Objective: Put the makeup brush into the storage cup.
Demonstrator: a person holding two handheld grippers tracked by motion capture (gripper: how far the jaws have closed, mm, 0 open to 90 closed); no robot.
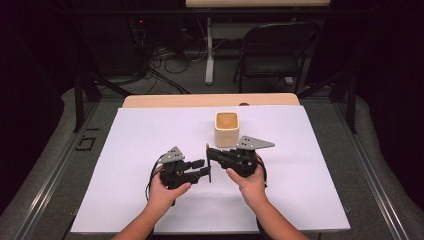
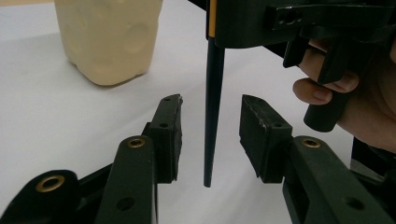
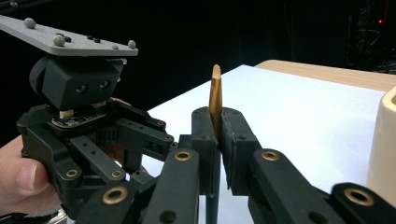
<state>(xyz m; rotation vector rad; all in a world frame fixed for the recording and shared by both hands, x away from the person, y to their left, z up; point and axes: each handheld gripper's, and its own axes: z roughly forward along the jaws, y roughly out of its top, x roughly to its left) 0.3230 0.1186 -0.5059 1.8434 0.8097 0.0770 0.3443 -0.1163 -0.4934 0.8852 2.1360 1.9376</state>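
Centrally on the white sheet over the bench (image 1: 150,210), your two grippers face each other just in front of the cream cup (image 1: 226,129). Your right gripper (image 3: 218,140) is clamped tight on a thin stick (image 2: 214,112): its gold upper end rises above the closed pads in the right gripper view, while its dark, tapering lower part hangs upright, the tip just above the sheet. Your left gripper (image 2: 212,135) is partly open, with the dark shaft standing between its two pads and a clear gap on either side; neither pad touches it. From the high view, the stick (image 1: 208,162) is a short dark line between the two grippers, near the cup but apart from it. The cup stands upright, touched by neither gripper.
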